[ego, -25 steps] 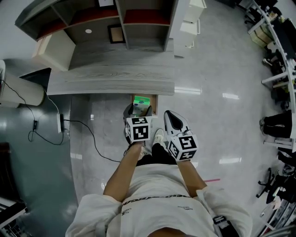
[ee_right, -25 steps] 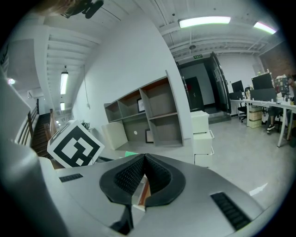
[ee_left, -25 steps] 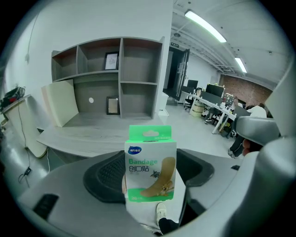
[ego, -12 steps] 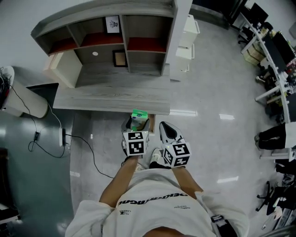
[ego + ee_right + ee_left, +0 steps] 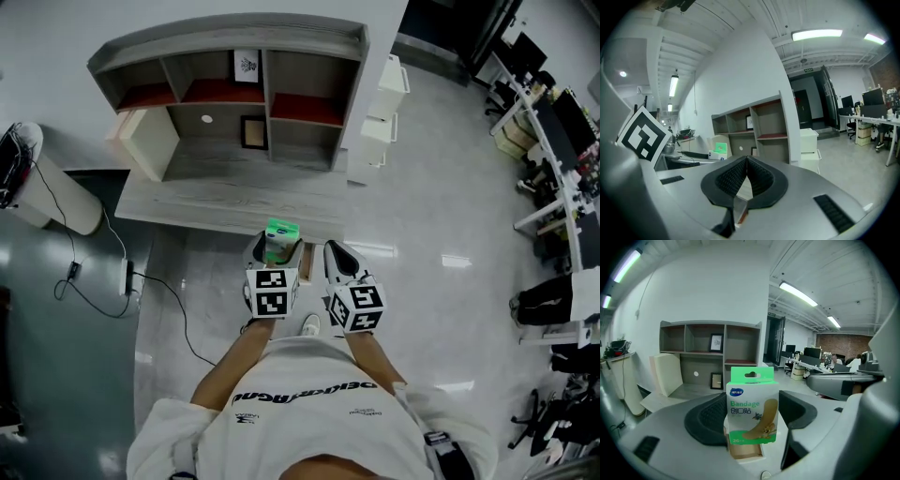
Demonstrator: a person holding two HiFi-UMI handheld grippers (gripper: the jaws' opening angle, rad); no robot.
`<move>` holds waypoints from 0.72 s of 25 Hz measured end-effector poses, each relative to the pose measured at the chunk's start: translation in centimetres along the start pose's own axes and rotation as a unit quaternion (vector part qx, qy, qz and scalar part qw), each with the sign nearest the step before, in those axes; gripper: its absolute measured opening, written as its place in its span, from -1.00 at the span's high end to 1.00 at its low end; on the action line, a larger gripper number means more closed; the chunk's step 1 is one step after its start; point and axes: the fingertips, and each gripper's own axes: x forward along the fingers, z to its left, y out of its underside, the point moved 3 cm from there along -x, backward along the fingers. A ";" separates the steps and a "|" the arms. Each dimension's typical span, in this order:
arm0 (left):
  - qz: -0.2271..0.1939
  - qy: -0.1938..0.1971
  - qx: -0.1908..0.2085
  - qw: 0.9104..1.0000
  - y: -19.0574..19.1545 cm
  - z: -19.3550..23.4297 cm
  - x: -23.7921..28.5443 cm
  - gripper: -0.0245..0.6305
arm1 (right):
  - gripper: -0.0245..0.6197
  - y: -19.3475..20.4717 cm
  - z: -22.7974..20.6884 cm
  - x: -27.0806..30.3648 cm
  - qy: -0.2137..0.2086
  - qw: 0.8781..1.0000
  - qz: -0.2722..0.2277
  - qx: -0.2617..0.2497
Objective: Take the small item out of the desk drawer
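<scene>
Now | left gripper (image 5: pixel 277 247) clamps bandage box (image 5: pixel 752 405) | near desk's (image 5: pixel 225 199) front edge

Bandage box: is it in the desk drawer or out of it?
Out. The bandage box stands upright, gripped between the fingers of the left gripper, above the open drawer seen just below it.

Bright, even light from ceiling strip lights (image 5: pixel 797 293); glare patches on the glossy floor (image 5: pixel 457 262); both gripper views bend strongly and darken at their edges.
</scene>
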 end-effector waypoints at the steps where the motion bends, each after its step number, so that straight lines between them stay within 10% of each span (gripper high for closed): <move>1: -0.004 -0.001 0.003 1.000 -0.1 0.1 -0.2 -0.16 | 0.83 -0.1 0.1 0.1 0.000 1.000 -0.002 -0.002; 18: -0.087 -0.009 0.007 0.996 -3.5 0.2 -2.4 -0.16 | 0.83 -2.8 0.0 0.4 0.006 0.999 -0.039 -0.030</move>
